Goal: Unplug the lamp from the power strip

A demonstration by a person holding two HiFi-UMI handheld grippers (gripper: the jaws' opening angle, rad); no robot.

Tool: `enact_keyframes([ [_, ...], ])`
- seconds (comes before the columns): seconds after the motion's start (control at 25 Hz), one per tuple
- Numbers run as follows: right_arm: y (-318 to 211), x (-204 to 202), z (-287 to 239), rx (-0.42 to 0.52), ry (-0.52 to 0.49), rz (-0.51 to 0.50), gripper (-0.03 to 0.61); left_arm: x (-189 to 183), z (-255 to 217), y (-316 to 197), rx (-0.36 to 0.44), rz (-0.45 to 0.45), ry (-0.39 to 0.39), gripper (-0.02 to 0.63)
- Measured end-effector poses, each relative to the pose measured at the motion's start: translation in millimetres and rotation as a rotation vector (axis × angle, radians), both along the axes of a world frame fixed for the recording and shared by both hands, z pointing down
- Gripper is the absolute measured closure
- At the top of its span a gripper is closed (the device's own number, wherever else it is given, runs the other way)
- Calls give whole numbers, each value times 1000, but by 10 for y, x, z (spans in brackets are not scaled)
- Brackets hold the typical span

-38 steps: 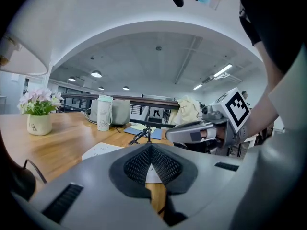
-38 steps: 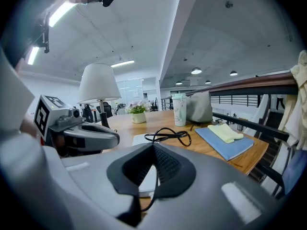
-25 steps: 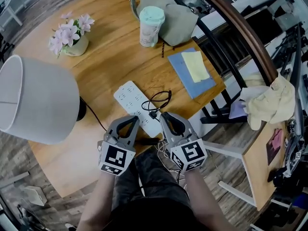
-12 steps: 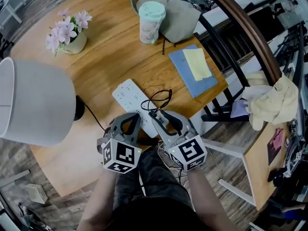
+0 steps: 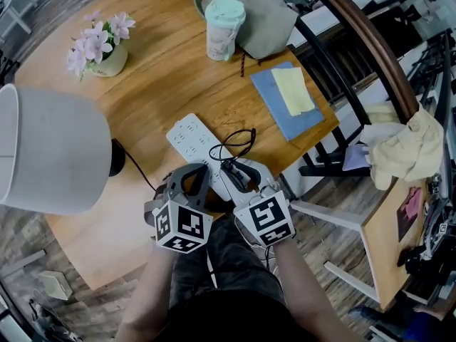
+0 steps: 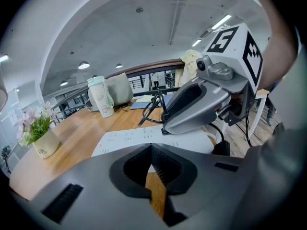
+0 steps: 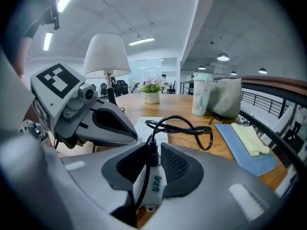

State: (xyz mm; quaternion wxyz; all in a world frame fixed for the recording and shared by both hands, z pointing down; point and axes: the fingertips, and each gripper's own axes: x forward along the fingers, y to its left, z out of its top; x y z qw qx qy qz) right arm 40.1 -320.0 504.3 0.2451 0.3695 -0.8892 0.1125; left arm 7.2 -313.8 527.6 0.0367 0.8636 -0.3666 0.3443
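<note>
The lamp (image 5: 50,155) with its white shade stands on the round wooden table (image 5: 164,70) at the left. Its black cord (image 5: 235,144) loops beside the white power strip (image 5: 191,137). At the strip's near end, my right gripper (image 5: 230,169) has a white plug (image 7: 152,186) with the black cord (image 7: 182,128) between its jaws. Those jaws are closing, and a little room still shows beside the plug. My left gripper (image 5: 197,171) is shut and empty just left of it, tips (image 6: 151,147) low over the wood next to the strip (image 6: 129,139).
A flower pot (image 5: 100,52) stands at the far left. A lidded cup (image 5: 223,27) and a grey bag (image 5: 263,20) stand at the back. A blue notebook with a yellow cloth (image 5: 292,102) lies near the right edge. A railing and chairs stand to the right.
The right gripper's jaws have spread from nearly shut and now straddle the white plug. It has shifted slightly left toward the strip. The left gripper has edged nearer to it.
</note>
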Motion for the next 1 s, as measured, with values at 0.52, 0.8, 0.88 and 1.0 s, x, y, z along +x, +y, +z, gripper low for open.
enact_keyframes([
  [0.52,73,-60,31,77,179,-46,503,41,-5,-14,-1,4,-17,618],
  [0.8,-12,9,-8,-26,-13,41,505,55,-5,-14,-3,5,-22,618],
  [0.88,-13,4,-10,-24,-3,52,506,52,-5,-14,-1,5,-26,618],
  [1.0,8,-18,-6,1,66,37,508,48,-6,-16,-1,4,-28,618],
])
